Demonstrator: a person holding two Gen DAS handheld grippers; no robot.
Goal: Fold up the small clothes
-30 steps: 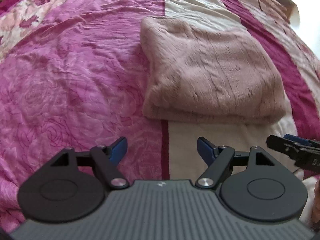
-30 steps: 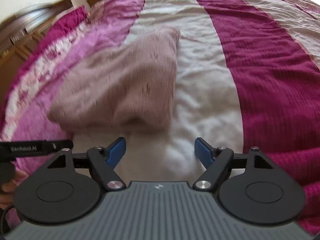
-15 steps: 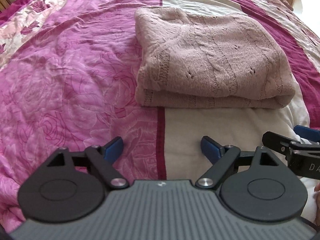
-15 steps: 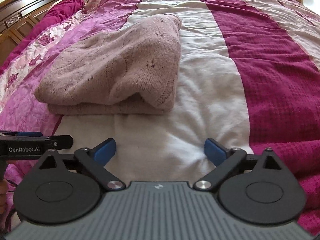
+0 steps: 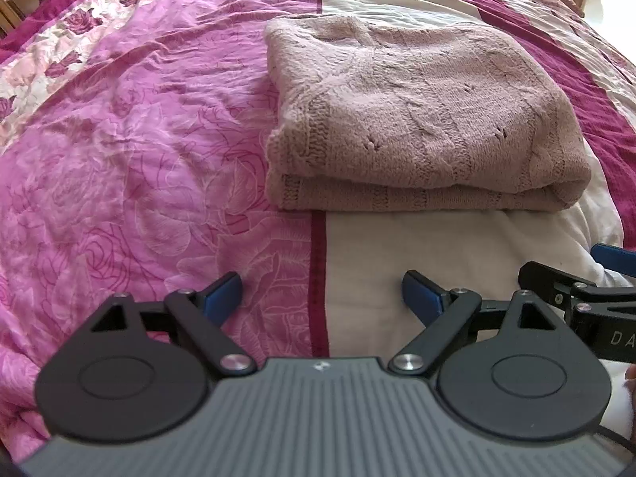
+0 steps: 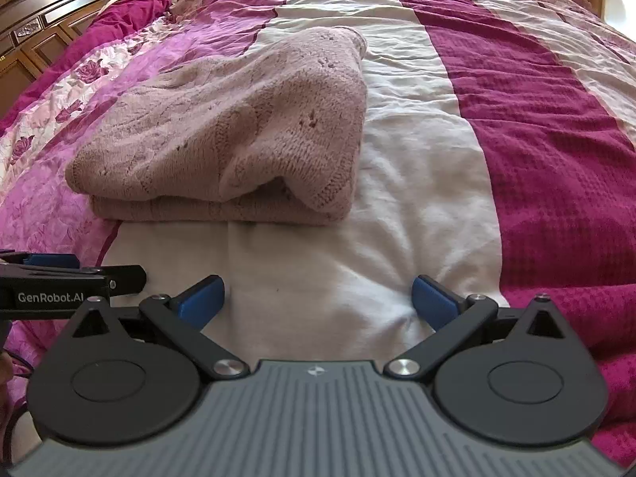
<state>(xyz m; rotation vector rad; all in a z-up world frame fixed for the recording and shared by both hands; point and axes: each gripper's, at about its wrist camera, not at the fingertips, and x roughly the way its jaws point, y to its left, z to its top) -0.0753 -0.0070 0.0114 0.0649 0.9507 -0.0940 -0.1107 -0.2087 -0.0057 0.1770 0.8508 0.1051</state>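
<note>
A dusty-pink knitted sweater (image 5: 421, 119) lies folded in a flat rectangle on the bed, with two layers showing at its near edge. It also shows in the right wrist view (image 6: 238, 135), its right corner slightly lifted. My left gripper (image 5: 322, 292) is open and empty, a short way in front of the sweater's near edge. My right gripper (image 6: 318, 302) is open and empty, in front of the sweater's right corner. Each gripper shows at the edge of the other's view.
The bedspread has pink rose-print (image 5: 119, 159), cream (image 6: 397, 198) and magenta (image 6: 536, 119) stripes. A dark wooden headboard (image 6: 59, 12) stands at the far left. The other gripper (image 5: 576, 298) sits close at my left gripper's right side.
Both grippers have drawn back a little from the folded sweater and steadied; the jaws have opened slightly wider. The sweater has not moved.
</note>
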